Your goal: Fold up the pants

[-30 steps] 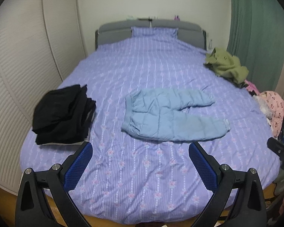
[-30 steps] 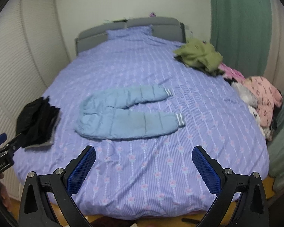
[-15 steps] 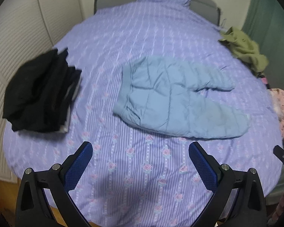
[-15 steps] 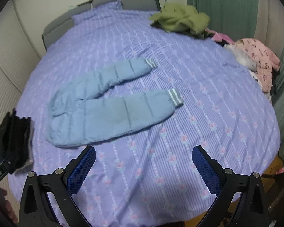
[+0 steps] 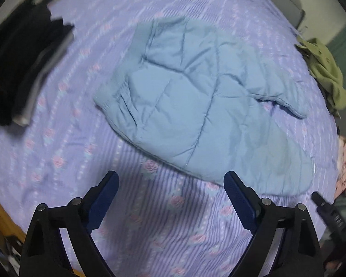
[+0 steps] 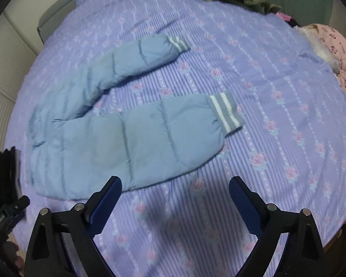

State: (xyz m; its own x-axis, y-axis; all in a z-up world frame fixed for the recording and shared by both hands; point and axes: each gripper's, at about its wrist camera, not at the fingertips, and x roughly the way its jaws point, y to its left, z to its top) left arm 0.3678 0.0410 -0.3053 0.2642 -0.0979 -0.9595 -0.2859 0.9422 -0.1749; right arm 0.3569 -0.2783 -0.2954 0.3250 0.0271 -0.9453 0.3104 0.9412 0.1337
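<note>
Light-blue padded pants (image 5: 196, 106) lie flat on the bed (image 6: 276, 73) with its lilac rose-striped cover; left claw (image 5: 170, 198) and right claw (image 6: 175, 200) hover spread, empty.

Left wrist view blurred across the bed (image 5: 64, 127) and the black clothes (image 5: 16, 69), which the frame edge cuts; the pants' (image 5: 196, 97) leg ends lie outside it, while the pink garment (image 6: 339, 55) is cropped at right.
</note>
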